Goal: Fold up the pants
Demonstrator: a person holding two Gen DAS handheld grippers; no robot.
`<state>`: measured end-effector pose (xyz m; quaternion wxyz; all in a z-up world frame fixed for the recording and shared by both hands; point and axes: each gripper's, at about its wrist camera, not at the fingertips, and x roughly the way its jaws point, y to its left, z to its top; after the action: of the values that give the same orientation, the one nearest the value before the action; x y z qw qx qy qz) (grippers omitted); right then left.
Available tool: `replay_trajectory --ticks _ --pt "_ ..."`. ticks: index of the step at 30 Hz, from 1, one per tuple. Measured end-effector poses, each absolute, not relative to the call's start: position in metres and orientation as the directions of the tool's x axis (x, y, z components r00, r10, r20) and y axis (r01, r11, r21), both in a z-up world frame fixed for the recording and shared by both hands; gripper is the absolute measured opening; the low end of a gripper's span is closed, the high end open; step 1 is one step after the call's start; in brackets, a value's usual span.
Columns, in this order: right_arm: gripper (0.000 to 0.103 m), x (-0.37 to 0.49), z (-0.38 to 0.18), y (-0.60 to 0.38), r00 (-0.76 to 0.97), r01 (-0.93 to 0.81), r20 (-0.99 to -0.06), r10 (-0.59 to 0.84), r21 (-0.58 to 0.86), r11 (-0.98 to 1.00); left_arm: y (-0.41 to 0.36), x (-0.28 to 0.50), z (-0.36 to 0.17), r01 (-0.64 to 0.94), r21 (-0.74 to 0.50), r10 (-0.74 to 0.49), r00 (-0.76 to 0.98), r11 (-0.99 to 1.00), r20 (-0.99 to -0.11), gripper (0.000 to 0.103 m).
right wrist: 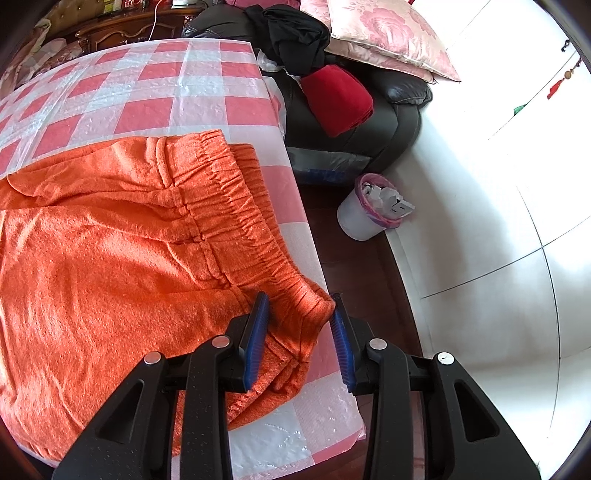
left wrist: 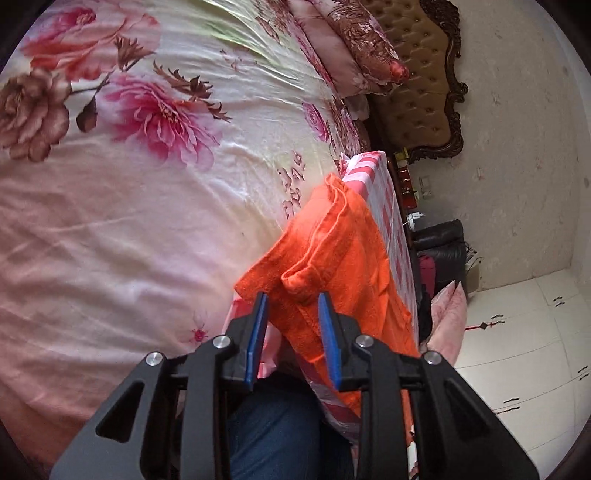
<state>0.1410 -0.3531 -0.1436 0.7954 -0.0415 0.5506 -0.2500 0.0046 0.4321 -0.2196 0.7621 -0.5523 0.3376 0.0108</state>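
Orange pants (right wrist: 122, 229) lie spread on a red-and-white checked table cover (right wrist: 155, 74); the elastic waistband runs toward the table's right edge. My right gripper (right wrist: 300, 301) is open, its blue pads on either side of the waistband's near corner (right wrist: 310, 299). In the left wrist view the same pants (left wrist: 332, 251) appear folded over on the cover (left wrist: 380, 192). My left gripper (left wrist: 293, 299) is open, with a folded orange edge (left wrist: 295, 280) just beyond and between its pads.
A bed with a floral sheet (left wrist: 129, 184) lies left of the table. A black chair with dark and red clothes (right wrist: 340, 99) and a pink cushion (right wrist: 388, 33) stands beyond the table. A small bin (right wrist: 365, 210) sits on the floor to the right.
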Motion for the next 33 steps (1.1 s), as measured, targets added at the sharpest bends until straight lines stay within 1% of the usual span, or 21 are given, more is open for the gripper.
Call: replay_trajectory --ticks 3,4,5,6,8,10,14,15,17,19,20,21,22,23,24,25,26,28,31,32,33 --pt "0.036 0.14 -0.144 -0.354 0.272 0.35 -0.857 -0.438 -0.336 0.874 0.43 0.013 -0.22 -0.382 -0.85 -0.369 0.779 0.363 -0.507 0.026" --pt "0.037 0.14 -0.144 -0.355 0.275 0.35 -0.857 -0.436 -0.333 0.875 0.428 0.015 -0.216 -0.38 -0.843 -0.362 0.777 0.381 -0.514 0.023" --pt "0.038 0.139 -0.144 -0.356 0.279 0.354 -0.856 -0.436 -0.33 0.875 0.426 0.017 -0.213 -0.388 -0.827 -0.349 0.77 0.407 -0.534 0.014" --pt "0.039 0.138 -0.143 -0.356 0.281 0.356 -0.854 -0.437 -0.33 0.874 0.426 0.018 -0.209 -0.41 -0.804 -0.324 0.761 0.43 -0.561 0.008" --pt "0.039 0.138 -0.143 -0.357 0.282 0.356 -0.855 -0.435 -0.327 0.875 0.425 0.013 -0.194 -0.412 -0.787 -0.287 0.769 0.46 -0.571 0.008" --pt "0.042 0.137 -0.143 -0.359 0.283 0.356 -0.856 -0.433 -0.325 0.876 0.422 0.007 -0.178 -0.43 -0.747 -0.239 0.763 0.507 -0.601 0.008" --pt "0.045 0.137 -0.142 -0.363 0.281 0.364 -0.858 -0.43 -0.319 0.875 0.42 0.006 -0.196 -0.487 -0.716 -0.235 0.72 0.5 -0.653 0.009" --pt "0.045 0.137 -0.142 -0.363 0.282 0.362 -0.857 -0.432 -0.321 0.875 0.421 0.008 -0.208 -0.505 -0.724 -0.262 0.703 0.47 -0.661 0.011" --pt "0.045 0.137 -0.142 -0.362 0.282 0.356 -0.856 -0.433 -0.326 0.876 0.422 0.005 -0.212 -0.519 -0.718 -0.247 0.702 0.465 -0.668 0.019" --pt "0.051 0.137 -0.139 -0.366 0.282 0.359 -0.861 -0.423 -0.314 0.879 0.431 0.001 -0.204 -0.527 -0.709 -0.196 0.721 0.469 -0.665 0.054" --pt "0.052 0.137 -0.136 -0.368 0.28 0.359 -0.863 -0.421 -0.312 0.88 0.436 0.003 -0.197 -0.518 -0.705 -0.181 0.729 0.484 -0.66 0.056" --pt "0.056 0.138 -0.131 -0.37 0.287 0.358 -0.864 -0.413 -0.303 0.883 0.44 0.01 -0.19 -0.502 -0.692 -0.178 0.728 0.518 -0.662 0.057" --pt "0.065 0.138 -0.124 -0.373 0.308 0.356 -0.864 -0.399 -0.284 0.89 0.443 0.019 -0.186 -0.478 -0.686 -0.19 0.728 0.549 -0.659 0.064" --pt "0.07 0.139 -0.115 -0.375 0.342 0.349 -0.858 -0.383 -0.263 0.9 0.446 0.033 -0.183 -0.441 -0.682 -0.218 0.724 0.584 -0.655 0.067" --pt "0.079 0.143 -0.104 -0.376 0.381 0.328 -0.846 -0.374 -0.254 0.91 0.449 0.048 -0.182 -0.42 -0.675 -0.239 0.713 0.607 -0.659 0.074" --pt "0.085 0.147 -0.097 -0.377 0.404 0.307 -0.838 -0.367 -0.254 0.917 0.452 0.064 -0.184 -0.404 -0.671 -0.266 0.697 0.622 -0.666 0.078" --pt "0.086 0.153 -0.092 -0.379 0.423 0.284 -0.836 -0.35 -0.245 0.927 0.455 0.078 -0.187 -0.382 -0.676 -0.302 0.682 0.63 -0.666 0.079" --pt "0.086 0.164 -0.086 -0.388 0.458 0.232 -0.85 -0.26 -0.168 0.958 0.459 0.107 -0.194 -0.343 -0.69 -0.371 0.649 0.638 -0.665 0.079" --pt "0.086 0.182 -0.091 -0.412 0.459 0.159 -0.887 -0.045 0.033 0.987 0.459 0.134 -0.207 -0.305 -0.741 -0.477 0.607 0.599 -0.636 0.079" --pt "0.086 0.191 -0.098 -0.419 0.437 0.129 -0.899 0.036 0.102 0.986 0.456 0.14 -0.209 -0.298 -0.744 -0.493 0.596 0.598 -0.634 0.078" --pt "0.087 0.2 -0.106 -0.424 0.417 0.107 -0.906 0.074 0.13 0.986 0.454 0.144 -0.21 -0.294 -0.745 -0.502 0.587 0.599 -0.635 0.077"
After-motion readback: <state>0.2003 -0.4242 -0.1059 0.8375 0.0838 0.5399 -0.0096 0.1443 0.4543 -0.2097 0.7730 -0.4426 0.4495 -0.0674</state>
